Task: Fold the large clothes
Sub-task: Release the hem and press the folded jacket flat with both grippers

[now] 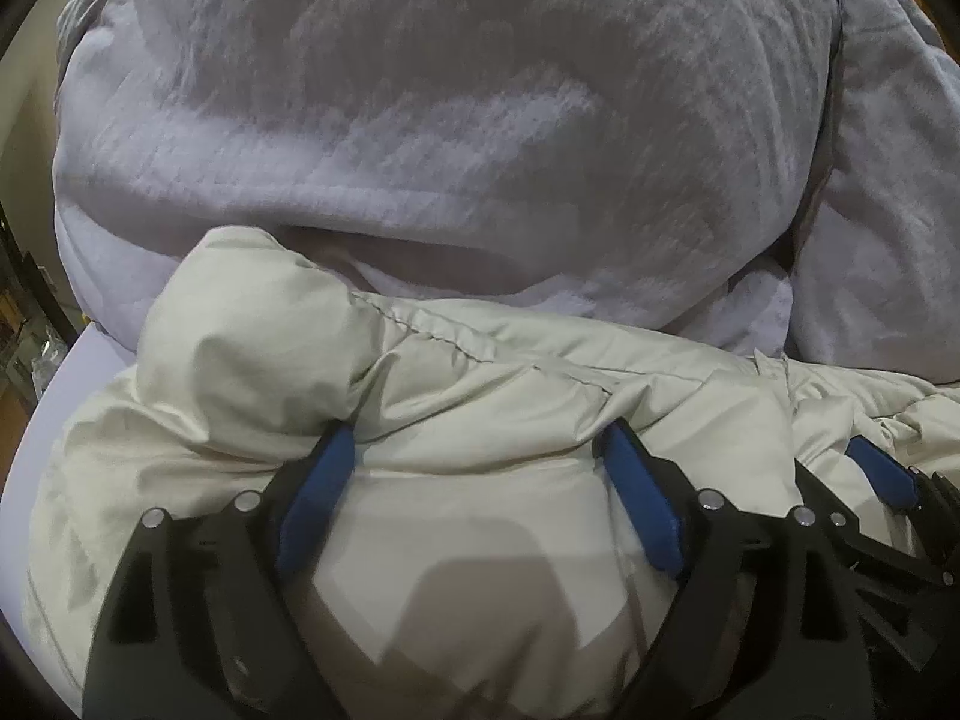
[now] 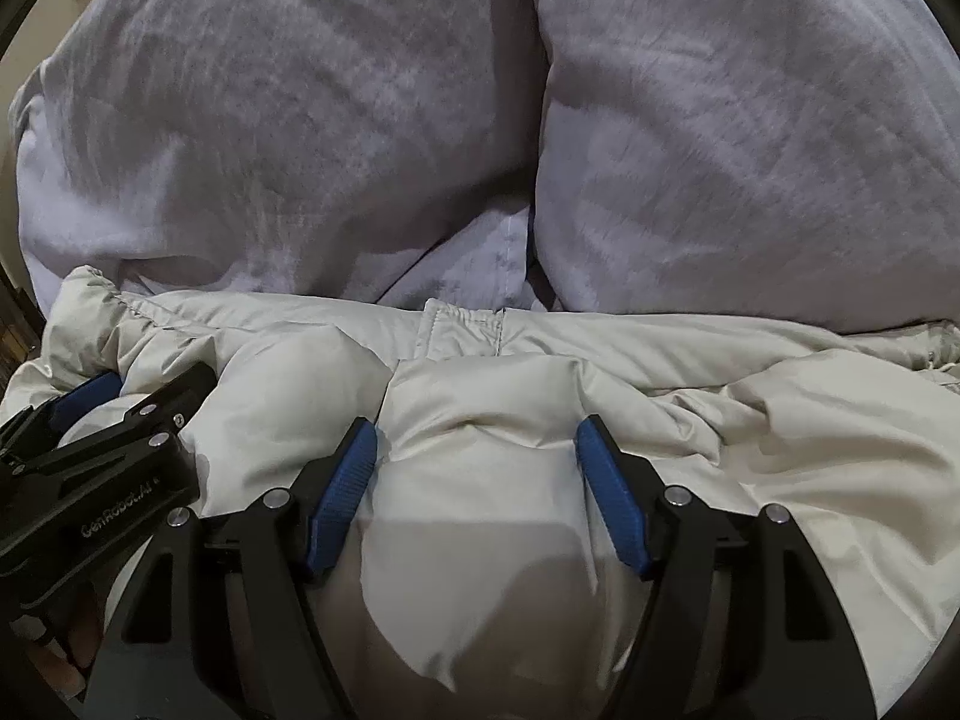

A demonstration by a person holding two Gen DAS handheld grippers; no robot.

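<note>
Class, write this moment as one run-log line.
left gripper: open, pressed on cream puffy jacket | right gripper: open, on jacket beside it | lavender pillows behind | fold unfinished

Two plump lavender-grey pillows [image 2: 288, 120] lean side by side, touching, at the head of my bed [image 1: 90, 354], its pale lilac sheet showing at the left edge. Beyond it, wooden floor [image 1: 15, 420] and dim, blurred clutter under soft indoor light.

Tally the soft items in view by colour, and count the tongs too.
Cream puffy jacket: 1
Lavender pillows: 2
Tongs, left tongs and right tongs: 2
Total: 5
</note>
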